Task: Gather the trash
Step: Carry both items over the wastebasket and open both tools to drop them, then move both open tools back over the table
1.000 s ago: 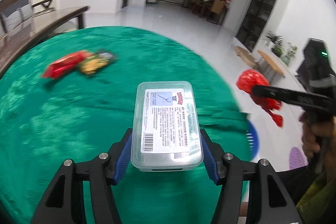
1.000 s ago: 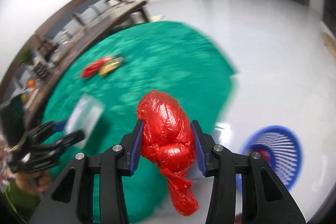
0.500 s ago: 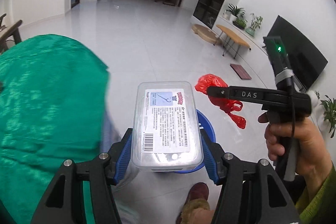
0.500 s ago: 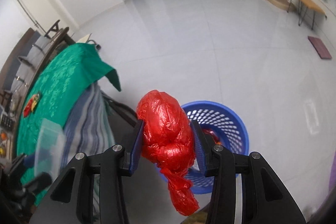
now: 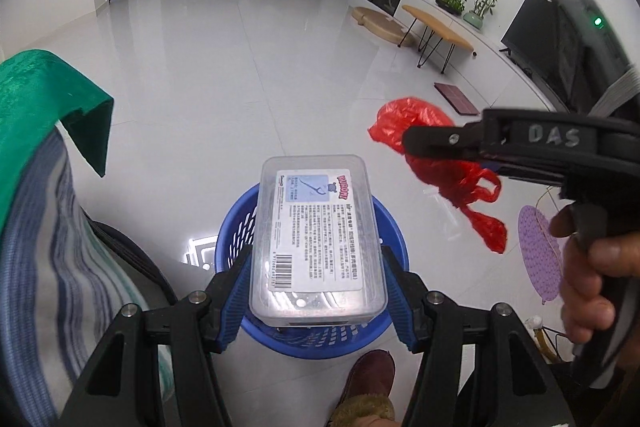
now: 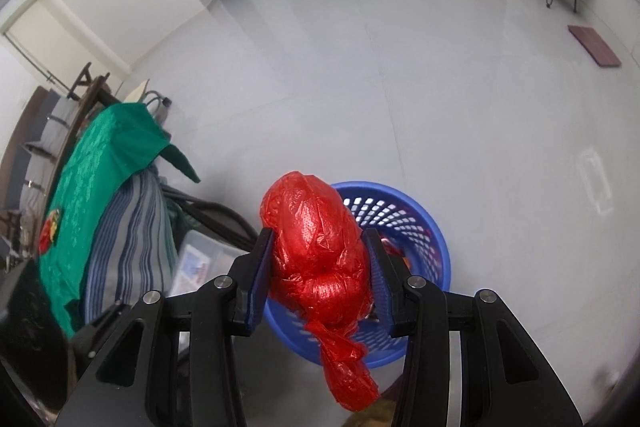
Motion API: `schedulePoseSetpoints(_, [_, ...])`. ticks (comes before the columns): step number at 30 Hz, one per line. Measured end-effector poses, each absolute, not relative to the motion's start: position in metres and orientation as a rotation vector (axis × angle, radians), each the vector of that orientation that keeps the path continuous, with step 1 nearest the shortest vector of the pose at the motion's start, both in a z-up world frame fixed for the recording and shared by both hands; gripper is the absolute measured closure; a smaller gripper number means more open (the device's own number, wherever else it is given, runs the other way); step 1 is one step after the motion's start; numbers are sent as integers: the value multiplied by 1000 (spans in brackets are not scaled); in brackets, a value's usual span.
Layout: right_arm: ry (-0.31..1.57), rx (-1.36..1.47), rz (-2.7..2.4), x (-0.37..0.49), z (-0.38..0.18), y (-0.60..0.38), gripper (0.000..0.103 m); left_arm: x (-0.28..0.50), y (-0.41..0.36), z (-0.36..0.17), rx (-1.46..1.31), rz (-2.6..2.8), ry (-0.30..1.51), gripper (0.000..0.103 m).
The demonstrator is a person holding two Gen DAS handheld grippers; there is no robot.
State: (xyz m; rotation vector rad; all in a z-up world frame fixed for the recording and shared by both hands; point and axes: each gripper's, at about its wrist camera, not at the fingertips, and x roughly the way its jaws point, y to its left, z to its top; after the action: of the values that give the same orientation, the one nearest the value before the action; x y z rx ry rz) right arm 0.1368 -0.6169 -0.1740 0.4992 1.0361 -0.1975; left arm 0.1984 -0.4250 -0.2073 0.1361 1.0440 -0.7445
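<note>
My left gripper [image 5: 316, 301] is shut on a clear plastic box [image 5: 316, 239] with a printed label and holds it above the blue mesh basket [image 5: 240, 239] on the floor. My right gripper [image 6: 320, 281] is shut on a knotted red plastic bag [image 6: 316, 259] and holds it over the near rim of the same basket [image 6: 416, 227]. The red bag [image 5: 436, 163] also shows in the left wrist view, to the right of the box. Something red lies inside the basket, mostly hidden.
The table with the green cloth [image 6: 104, 163] and a striped cloth [image 6: 128, 243] under it stands left of the basket. Red and yellow wrappers [image 6: 50, 229] lie on it. My shoe [image 5: 370, 379] is beside the basket. A low wooden bench [image 5: 436, 23] stands far right.
Both grippers swung away from the green table to the floor basket, with the box and the red bag still held. They now hang over the basket.
</note>
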Motion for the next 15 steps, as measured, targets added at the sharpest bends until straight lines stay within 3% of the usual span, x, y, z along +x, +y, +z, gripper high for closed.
schedulePoseSetpoints(3, [1031, 506, -194, 136, -174, -621, 53, 199, -434, -222, 156, -747, 1049, 40])
schedulePoseSetpoints(6, [1019, 526, -199, 135, -174, -626, 34, 209, -443, -237, 186, -695, 1060, 34])
schedulePoseSetpoints(11, [974, 514, -253, 131, -160, -635, 32, 214, -428, -229, 125, -677, 1071, 34])
schedulePoseSetpoints(15, [941, 471, -294, 128, -147, -637, 21, 204, -413, -203, 97, -676, 1040, 34])
